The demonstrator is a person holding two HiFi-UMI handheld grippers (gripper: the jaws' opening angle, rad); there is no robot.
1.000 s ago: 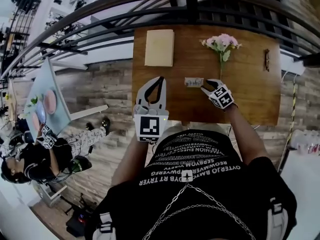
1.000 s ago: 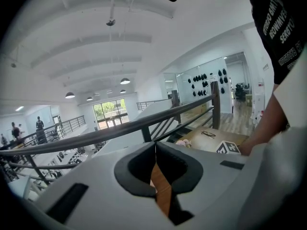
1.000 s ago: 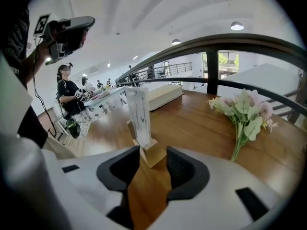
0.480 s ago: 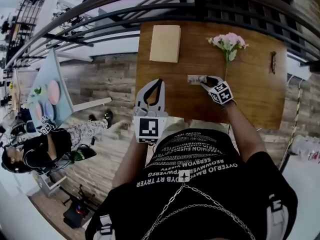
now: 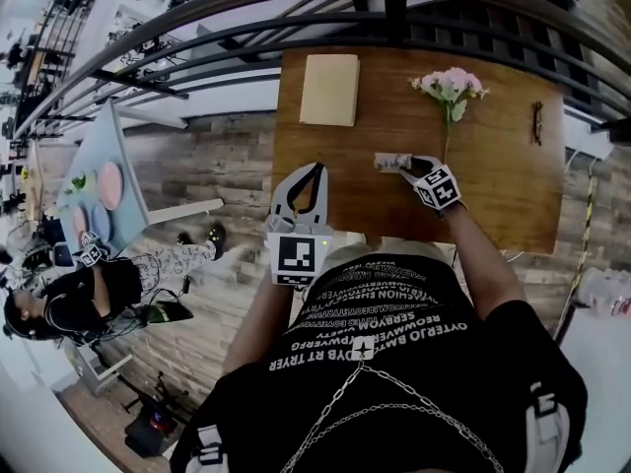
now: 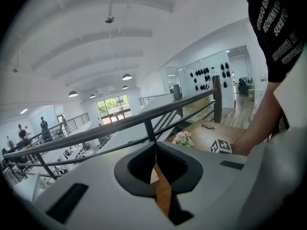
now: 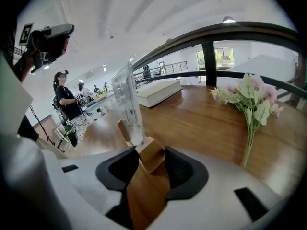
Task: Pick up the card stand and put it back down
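The card stand, a clear acrylic sheet in a small wooden base, stands upright on the wooden table near its middle. My right gripper reaches it from the near side. Its jaws have just been opening and stand open, with the wooden base between them. My left gripper hovers over the table's near left edge, shut and empty, its jaws meeting in a line. It is well apart from the stand.
A bunch of pink flowers lies just right of the stand, its stem close to my right gripper. A beige pad lies at the far left, a small dark object at the far right. A black railing borders the far edge.
My right gripper has sunk a little by the stand, which stays at its tips. My left gripper has drifted slightly toward the table's near edge.
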